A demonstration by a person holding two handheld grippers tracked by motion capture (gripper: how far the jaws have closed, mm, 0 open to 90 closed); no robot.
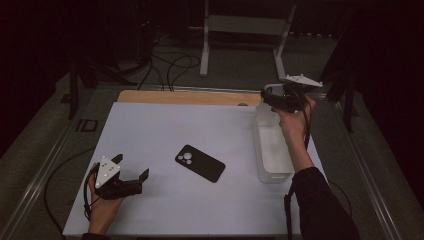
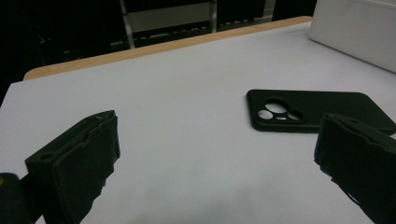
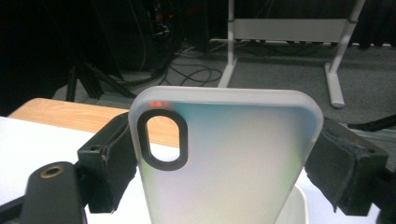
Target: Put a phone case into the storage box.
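Your left gripper (image 1: 131, 169) sits at the near left of the table (image 1: 150, 125), with the phone (image 1: 200, 163) lying flat just to its right, near the table's middle. The bin (image 1: 272, 150) stands along the right edge, well apart from the phone. Your right gripper (image 1: 272, 97) is above the bin's far end, and the phone case (image 3: 224, 158) stands upright between its 2 jaws.

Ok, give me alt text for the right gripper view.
A frosted translucent phone case with a dark-rimmed oval camera cutout stands clamped by its side edges in the right gripper. Behind lie a wooden table edge, cables and a white stand.
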